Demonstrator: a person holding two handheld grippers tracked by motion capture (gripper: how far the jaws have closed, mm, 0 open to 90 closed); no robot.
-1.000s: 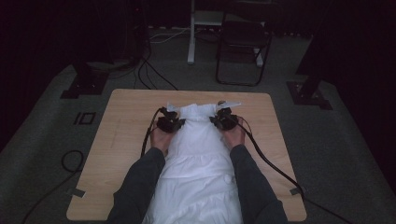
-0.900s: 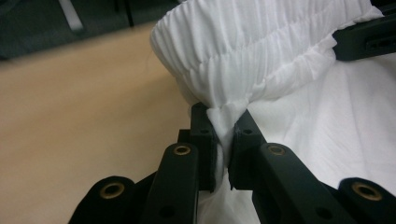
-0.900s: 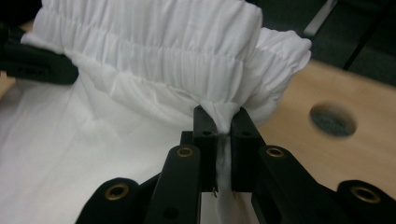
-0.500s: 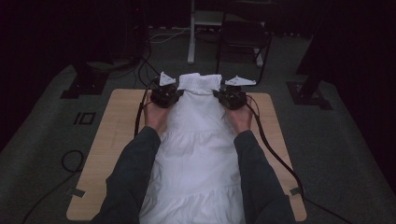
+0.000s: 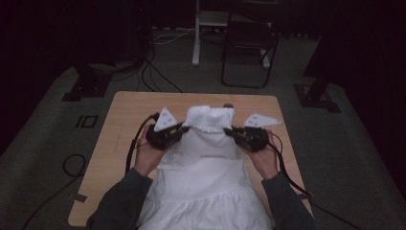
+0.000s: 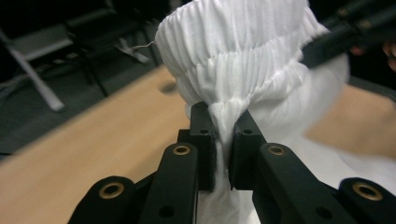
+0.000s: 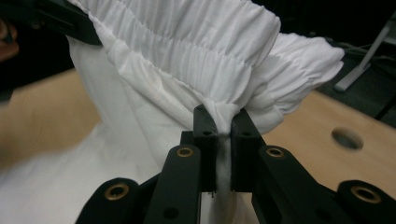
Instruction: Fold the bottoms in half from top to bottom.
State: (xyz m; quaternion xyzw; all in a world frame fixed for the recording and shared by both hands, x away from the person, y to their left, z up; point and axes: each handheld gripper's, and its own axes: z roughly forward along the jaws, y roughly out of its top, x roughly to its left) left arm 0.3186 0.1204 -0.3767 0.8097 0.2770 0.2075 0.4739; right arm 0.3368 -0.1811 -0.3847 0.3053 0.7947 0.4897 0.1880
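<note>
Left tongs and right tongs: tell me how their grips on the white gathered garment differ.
The left tongs pinch the white gathered garment at its left side; the right tongs pinch its right side. The left tongs' grey plate tilts up steeply; the right tongs' plate lies flatter. Both are shut on the elastic band, above the wooden table.

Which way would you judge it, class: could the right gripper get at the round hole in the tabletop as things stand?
Probably not yet. The right gripper is shut on the white garment, lifted; the hole lies uncovered beside it, but the jaws are occupied.
</note>
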